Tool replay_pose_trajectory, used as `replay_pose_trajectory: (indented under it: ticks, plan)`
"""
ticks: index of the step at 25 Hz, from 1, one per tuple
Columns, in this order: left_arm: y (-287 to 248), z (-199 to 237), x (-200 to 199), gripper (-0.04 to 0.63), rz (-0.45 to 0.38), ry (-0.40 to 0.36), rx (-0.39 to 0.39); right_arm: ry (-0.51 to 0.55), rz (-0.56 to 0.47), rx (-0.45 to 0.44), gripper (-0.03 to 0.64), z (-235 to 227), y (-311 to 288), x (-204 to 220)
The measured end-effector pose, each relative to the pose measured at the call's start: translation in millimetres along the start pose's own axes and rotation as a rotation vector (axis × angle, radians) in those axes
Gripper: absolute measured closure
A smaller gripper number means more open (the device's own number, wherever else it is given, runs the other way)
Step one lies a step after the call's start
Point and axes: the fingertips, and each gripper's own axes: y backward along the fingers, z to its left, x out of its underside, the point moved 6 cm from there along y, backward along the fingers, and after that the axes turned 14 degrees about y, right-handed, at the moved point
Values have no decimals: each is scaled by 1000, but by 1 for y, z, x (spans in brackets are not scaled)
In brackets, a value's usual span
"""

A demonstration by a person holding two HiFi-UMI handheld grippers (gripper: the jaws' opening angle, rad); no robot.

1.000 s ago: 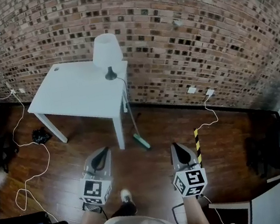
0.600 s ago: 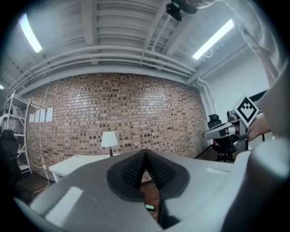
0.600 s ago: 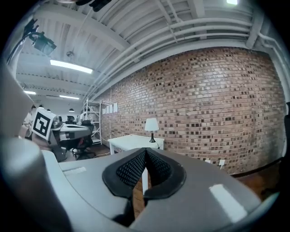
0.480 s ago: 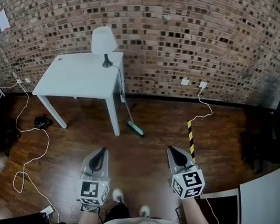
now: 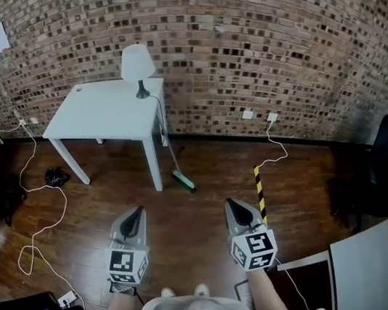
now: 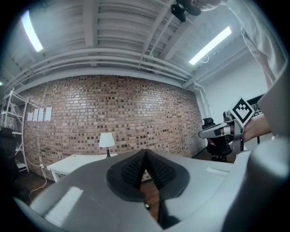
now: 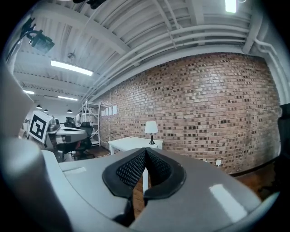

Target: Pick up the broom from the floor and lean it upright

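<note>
Broom [image 5: 183, 181] leaning by table [image 5: 99, 115], far ahead of left tongs [image 5: 138, 210] and right tongs [image 5: 228, 203], both clenched, empty. Likely light, stiff; best taken mid-handle.

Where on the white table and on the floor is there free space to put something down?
The white table is almost bare: only the lamp stands at its back right corner. The floor between the broom and the yellow-black striped post is free. Left of the table, white cables crowd the floor.
</note>
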Motion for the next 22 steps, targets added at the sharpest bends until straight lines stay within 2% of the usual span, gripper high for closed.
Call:
replay_pose_trajectory:
  ticks: [7, 22]
  plan:
    - [6, 15, -1, 595, 3, 3, 14, 52, 23, -12, 605, 28, -5, -8]
    - [-7, 27, -9, 595, -5, -2, 40, 67, 5, 13, 604, 34, -21, -22]
